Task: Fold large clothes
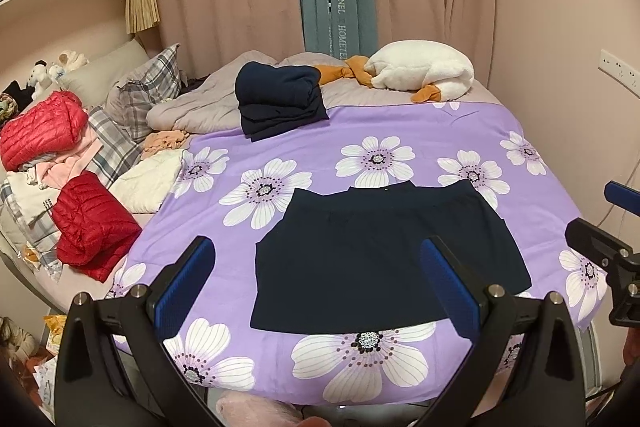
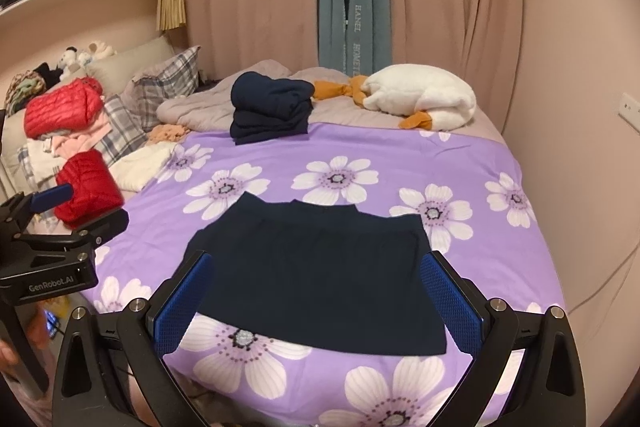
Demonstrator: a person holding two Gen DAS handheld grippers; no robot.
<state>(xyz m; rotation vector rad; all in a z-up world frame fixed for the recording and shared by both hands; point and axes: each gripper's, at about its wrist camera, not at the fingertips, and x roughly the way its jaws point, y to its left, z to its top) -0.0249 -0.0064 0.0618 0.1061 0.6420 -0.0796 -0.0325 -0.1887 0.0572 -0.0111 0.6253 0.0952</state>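
A dark navy garment (image 1: 384, 259) (image 2: 320, 279) lies flat, folded to a rough rectangle, on the purple flowered sheet (image 1: 520, 147) (image 2: 480, 163) near the bed's front edge. My left gripper (image 1: 318, 245) hovers open above the garment's near left part, its blue pads (image 1: 188, 287) wide apart and nothing between them. My right gripper (image 2: 318, 259) is open too, and its pads (image 2: 452, 299) frame the garment's near edge from above. Each gripper shows at the side of the other's view: the right gripper (image 1: 590, 209), the left gripper (image 2: 96, 205).
A stack of folded navy clothes (image 1: 280, 99) (image 2: 272, 107) sits at the back of the sheet. A white plush goose (image 1: 424, 71) lies behind it to the right. Red down jackets (image 1: 92, 227), pillows and loose clothes crowd the bed's left side. Curtains hang behind.
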